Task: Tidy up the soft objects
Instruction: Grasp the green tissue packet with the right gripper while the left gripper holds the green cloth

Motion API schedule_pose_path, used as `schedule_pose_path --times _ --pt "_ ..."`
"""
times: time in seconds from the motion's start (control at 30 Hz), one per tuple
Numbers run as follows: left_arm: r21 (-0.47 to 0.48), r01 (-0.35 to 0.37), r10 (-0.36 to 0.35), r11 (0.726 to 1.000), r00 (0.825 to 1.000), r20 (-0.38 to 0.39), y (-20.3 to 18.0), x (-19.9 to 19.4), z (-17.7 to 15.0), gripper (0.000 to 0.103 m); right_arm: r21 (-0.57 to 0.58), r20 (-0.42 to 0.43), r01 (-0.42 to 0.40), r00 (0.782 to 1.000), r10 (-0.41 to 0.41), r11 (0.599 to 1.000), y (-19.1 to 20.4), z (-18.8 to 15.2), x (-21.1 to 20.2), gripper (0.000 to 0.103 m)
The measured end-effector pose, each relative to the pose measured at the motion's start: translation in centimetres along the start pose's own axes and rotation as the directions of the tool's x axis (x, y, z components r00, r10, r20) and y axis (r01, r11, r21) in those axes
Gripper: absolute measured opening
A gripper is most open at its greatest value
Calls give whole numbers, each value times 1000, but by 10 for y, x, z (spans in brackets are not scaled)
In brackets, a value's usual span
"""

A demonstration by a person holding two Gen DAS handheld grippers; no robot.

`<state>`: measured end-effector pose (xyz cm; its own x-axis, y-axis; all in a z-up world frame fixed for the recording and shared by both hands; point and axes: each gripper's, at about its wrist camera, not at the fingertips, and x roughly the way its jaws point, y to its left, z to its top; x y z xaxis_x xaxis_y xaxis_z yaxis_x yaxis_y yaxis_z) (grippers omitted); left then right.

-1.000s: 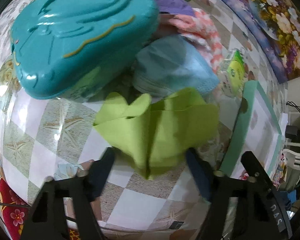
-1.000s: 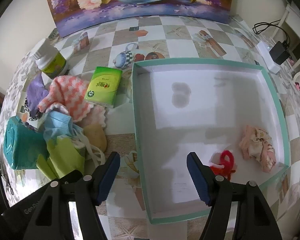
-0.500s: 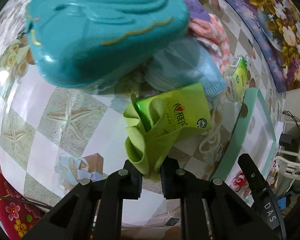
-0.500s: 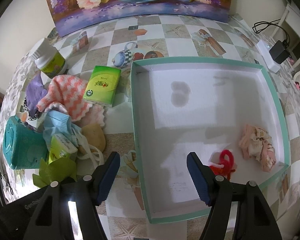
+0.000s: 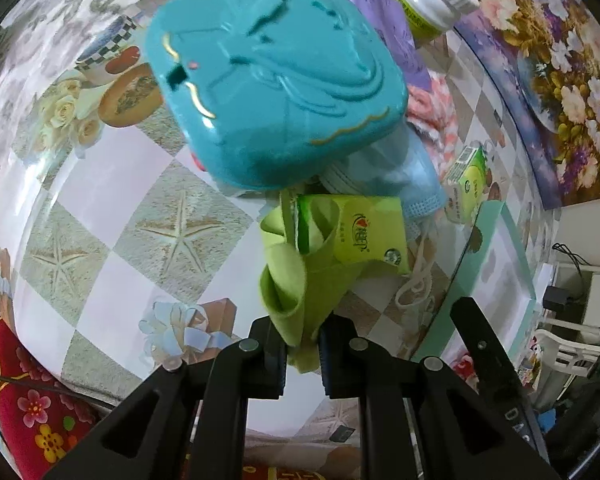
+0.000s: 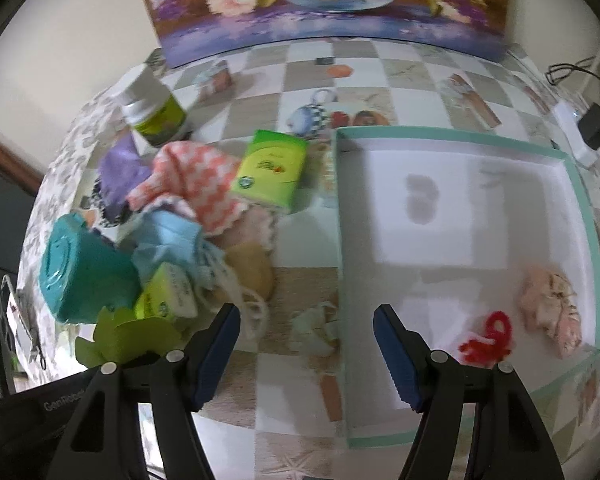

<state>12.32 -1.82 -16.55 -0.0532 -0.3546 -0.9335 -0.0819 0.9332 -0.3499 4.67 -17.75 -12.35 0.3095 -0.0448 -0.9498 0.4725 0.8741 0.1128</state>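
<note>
My left gripper is shut on a lime green cloth and holds it lifted off the table; the cloth also shows in the right wrist view. Behind it lie a green tissue pack, a blue face mask and a pink-and-white knit cloth. My right gripper is open and empty, over the left rim of the white tray. In the tray lie a pink cloth and red yarn.
A teal plastic box lies tipped at the pile's left. A white-capped bottle, a purple cloth, a second green tissue pack and a tan object are nearby. A flower painting stands at the back.
My left gripper closed on the green cloth and pulled it up and back, uncovering the tissue pack beneath. My right gripper stayed open and moved closer to the table.
</note>
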Motion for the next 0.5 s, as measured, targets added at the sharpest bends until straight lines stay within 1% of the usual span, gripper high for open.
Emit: schedule_pose_path --times 0.13,0.23,0.37,0.5 --pt "5 24 -24 1000 1000 15 4 -16 -1 13 -31 10 -10 1000 10 999 8 -1 0 73" --pt "-8 24 -24 1000 999 33 13 -29 1 13 -47 11 -14 1000 15 999 12 -1 0 73" --pt "-62 -1 6 998 998 70 31 -44 2 13 -74 15 -26 1000 27 997 19 -3 0 73" --pt "-131 -2 14 991 996 89 55 -47 6 13 -130 10 -78 997 80 988 37 -7 3 73"
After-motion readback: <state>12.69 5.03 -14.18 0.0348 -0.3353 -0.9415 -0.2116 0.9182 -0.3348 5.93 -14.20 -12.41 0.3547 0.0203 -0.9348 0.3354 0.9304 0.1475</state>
